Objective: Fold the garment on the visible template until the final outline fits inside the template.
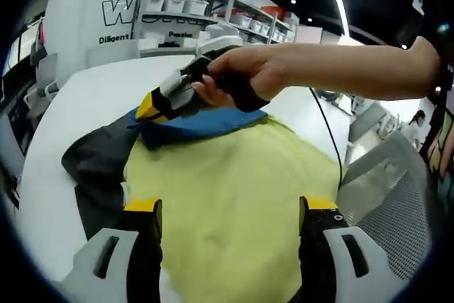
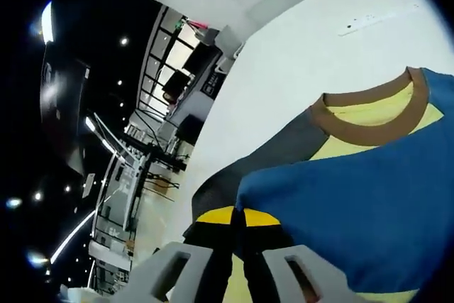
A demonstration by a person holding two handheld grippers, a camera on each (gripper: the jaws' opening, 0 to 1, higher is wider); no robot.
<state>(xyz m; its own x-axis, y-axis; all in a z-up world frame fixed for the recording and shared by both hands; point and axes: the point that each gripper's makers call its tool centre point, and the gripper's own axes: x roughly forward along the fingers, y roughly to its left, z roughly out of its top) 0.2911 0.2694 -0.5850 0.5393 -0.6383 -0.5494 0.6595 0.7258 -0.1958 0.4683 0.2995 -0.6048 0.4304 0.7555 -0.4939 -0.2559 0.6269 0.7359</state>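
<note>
The garment (image 1: pixel 234 189) lies on the white table (image 1: pixel 92 97); it is yellow-green with a blue panel (image 1: pixel 206 122) and a dark grey sleeve (image 1: pixel 99 157). My left gripper (image 1: pixel 230 207) hovers open over the yellow part, jaws wide apart. A hand (image 1: pixel 248 76) holds my right gripper (image 1: pixel 159 101), which is shut on the blue edge at the garment's far side. In the right gripper view, the right gripper (image 2: pixel 237 218) pinches the blue fabric (image 2: pixel 355 204), with the brown collar (image 2: pixel 369 115) beyond it.
A grey mesh chair (image 1: pixel 397 196) stands at the table's right edge, and a black cable (image 1: pixel 328 129) runs across the table there. White shelving with bins (image 1: pixel 206 15) stands behind the table. Bare white tabletop (image 2: pixel 305 62) stretches beyond the collar.
</note>
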